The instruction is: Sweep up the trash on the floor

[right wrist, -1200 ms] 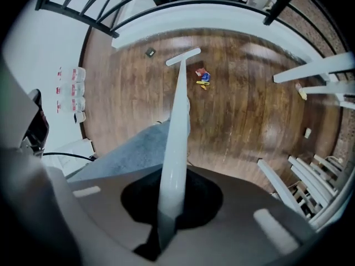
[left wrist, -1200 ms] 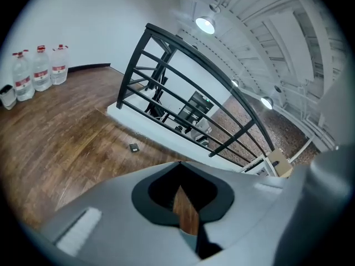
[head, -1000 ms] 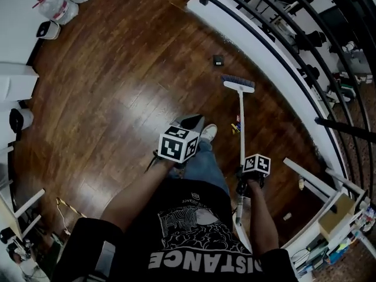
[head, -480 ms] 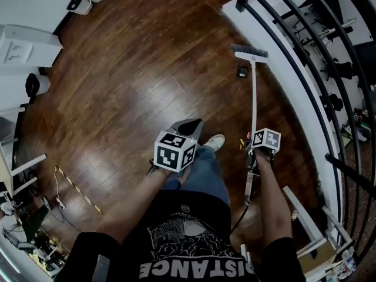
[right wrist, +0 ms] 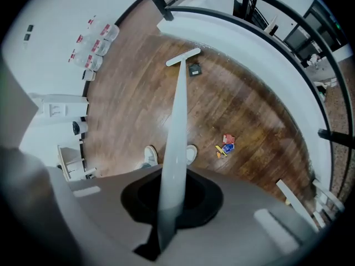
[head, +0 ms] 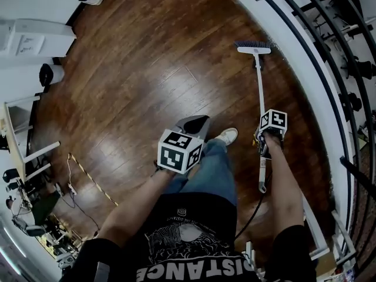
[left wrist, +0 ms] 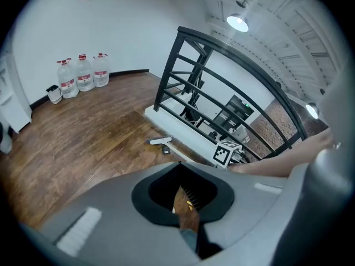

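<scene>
My right gripper [head: 268, 138] is shut on the long white handle of a broom [right wrist: 175, 137]. The broom's head [head: 252, 47] rests on the wooden floor near the white curb of the railing. A small black object [right wrist: 194, 70] lies right beside the head. Colourful trash bits [right wrist: 226, 144] lie on the floor to the right of the person's shoes. My left gripper [head: 187, 138] is shut on a grey dustpan [head: 194, 124], held above the floor by the person's leg. The dustpan's handle [left wrist: 111, 226] fills the bottom of the left gripper view and hides the jaws.
A black railing [head: 329, 46] on a white curb [head: 282, 34] curves along the right. Water bottles [left wrist: 83, 73] stand by the far wall. A white appliance [head: 35, 37] and a floor cable [head: 94, 178] are at the left. The person's shoe [head: 226, 137] is between the grippers.
The broom has gone forward, its head passing the small black object toward the curb. The right gripper has moved forward with it. The dustpan stays by the leg.
</scene>
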### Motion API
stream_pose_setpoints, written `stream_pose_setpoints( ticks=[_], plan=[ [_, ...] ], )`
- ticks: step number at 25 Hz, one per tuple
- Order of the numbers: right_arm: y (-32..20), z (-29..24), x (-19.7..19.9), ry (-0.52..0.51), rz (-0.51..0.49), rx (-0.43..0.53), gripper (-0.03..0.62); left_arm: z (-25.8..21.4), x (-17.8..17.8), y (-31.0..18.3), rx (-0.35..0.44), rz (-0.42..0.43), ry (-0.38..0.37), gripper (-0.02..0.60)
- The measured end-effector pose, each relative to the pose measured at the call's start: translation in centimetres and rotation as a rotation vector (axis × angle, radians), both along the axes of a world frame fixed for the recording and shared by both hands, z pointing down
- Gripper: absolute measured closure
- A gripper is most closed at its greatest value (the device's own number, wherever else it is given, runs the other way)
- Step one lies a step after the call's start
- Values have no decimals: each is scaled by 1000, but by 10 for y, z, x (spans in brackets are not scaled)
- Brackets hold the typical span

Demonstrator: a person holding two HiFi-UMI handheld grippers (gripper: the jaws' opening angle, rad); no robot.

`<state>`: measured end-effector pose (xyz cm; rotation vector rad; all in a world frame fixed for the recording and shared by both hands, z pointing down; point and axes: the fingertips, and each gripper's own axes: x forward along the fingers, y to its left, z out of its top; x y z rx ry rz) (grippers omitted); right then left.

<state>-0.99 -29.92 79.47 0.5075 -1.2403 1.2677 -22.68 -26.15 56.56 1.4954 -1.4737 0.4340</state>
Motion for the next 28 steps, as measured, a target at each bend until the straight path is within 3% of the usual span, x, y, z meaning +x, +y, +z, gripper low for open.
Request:
stream_pose_setpoints(
  ticks=[7, 12, 19, 28],
  plan=[
    [23, 5, 22, 32, -16, -10, 594, 2, 6, 16, -14, 42, -16, 577],
    [54, -4, 45, 45, 30, -51, 594, 1, 21, 25, -4, 99, 2, 577],
    [123, -20, 78, 74, 128, -122, 594, -2, 35, 36, 24, 197, 29, 577],
    [230, -43, 118, 193, 222, -194, 594, -4, 33, 70, 66, 301, 72, 577]
  ],
)
